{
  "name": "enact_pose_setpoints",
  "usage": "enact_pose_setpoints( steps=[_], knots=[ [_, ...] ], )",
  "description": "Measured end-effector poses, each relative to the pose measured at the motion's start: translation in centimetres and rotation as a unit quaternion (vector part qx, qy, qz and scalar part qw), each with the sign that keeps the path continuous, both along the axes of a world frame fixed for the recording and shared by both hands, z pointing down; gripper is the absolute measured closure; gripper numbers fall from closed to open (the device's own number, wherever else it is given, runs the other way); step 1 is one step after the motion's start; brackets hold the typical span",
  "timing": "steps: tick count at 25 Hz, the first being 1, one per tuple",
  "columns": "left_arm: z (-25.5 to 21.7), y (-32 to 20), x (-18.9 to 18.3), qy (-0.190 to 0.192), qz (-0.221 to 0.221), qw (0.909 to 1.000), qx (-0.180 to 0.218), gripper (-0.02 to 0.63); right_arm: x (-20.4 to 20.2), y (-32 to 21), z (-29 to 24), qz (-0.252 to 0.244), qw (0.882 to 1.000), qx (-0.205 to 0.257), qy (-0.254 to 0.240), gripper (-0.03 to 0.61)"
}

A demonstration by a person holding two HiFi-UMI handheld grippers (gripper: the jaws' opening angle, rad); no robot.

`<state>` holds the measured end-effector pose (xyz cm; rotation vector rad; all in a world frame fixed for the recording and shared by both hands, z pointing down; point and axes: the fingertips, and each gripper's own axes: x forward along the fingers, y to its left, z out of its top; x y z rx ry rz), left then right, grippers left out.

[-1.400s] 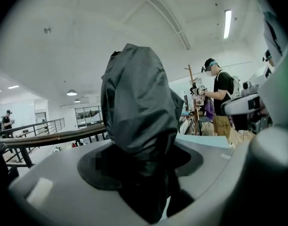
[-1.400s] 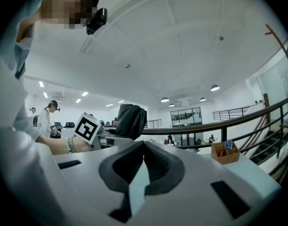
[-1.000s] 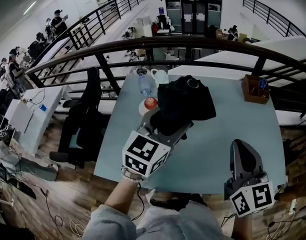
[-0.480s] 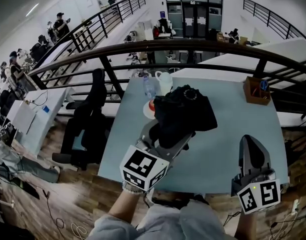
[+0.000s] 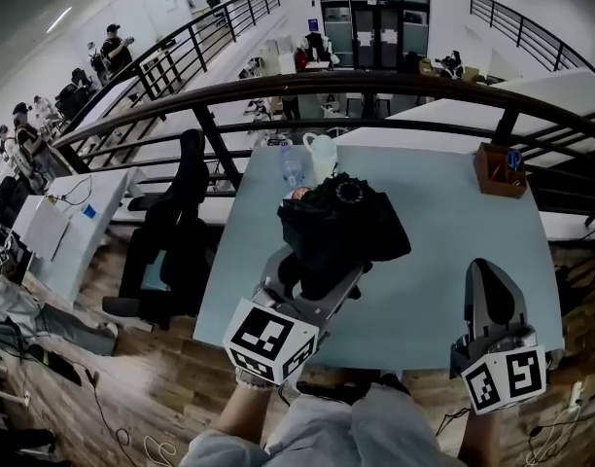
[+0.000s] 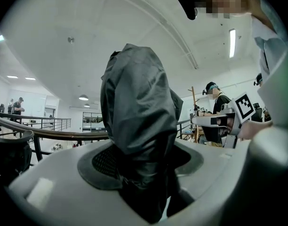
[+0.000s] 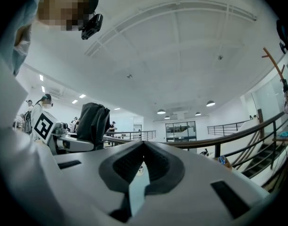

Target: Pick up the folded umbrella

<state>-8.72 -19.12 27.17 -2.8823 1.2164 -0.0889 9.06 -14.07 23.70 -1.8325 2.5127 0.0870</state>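
Left gripper (image 5: 313, 272) clamped on folded umbrella (image 5: 342, 220), which is tilted more upright than a second ago and held above the table (image 5: 453, 212); pickup judged accomplished. Right gripper (image 5: 492, 276), at 4 o'clock, closed, empty.

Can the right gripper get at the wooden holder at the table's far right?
Probably yes: only bare table lies between the right gripper and the wooden holder, and the umbrella in the left gripper is off to the side. Right jaws are together, so open first.
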Motion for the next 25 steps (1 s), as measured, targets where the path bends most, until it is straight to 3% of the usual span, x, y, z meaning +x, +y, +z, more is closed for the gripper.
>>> enact_pose_setpoints(
  steps=[25],
  knots=[
    [0.0,2.2,-0.1,0.017,0.023,0.9995,0.015,0.325,-1.5,0.5,0.4,-0.014,1.000,-0.004,0.009,0.578]
  ],
)
